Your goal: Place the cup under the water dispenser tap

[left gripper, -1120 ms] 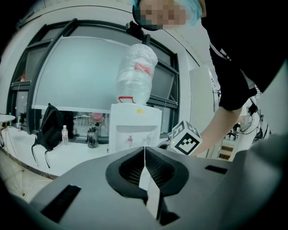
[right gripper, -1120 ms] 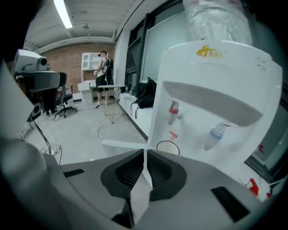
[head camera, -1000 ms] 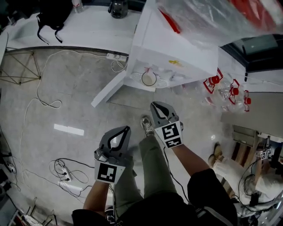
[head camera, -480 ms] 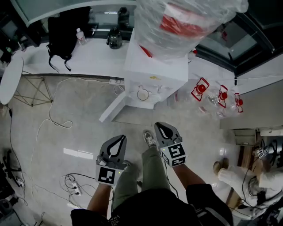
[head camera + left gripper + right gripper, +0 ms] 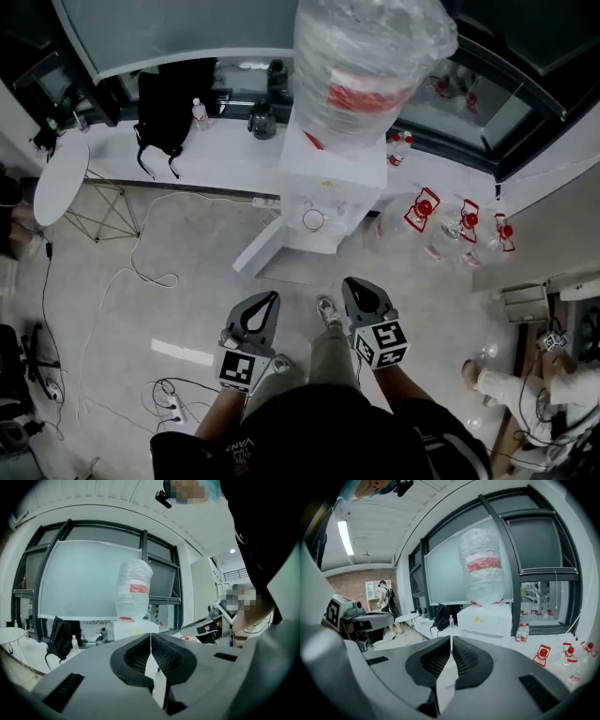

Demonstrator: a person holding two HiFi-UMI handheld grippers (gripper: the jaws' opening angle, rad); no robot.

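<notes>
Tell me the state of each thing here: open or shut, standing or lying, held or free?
left gripper: fingers shut, empty.
right gripper: fingers shut, empty.
water dispenser: standing, bottle mounted on top.
big bottle: on the dispenser, wrapped in plastic.
cup: upright in the dispenser's recess, unheld.
backpack: standing on the ledge.

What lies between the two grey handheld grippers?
In the head view, the person's pale shoe on the glossy grey floor shows between the shut left gripper and shut right gripper.
</notes>
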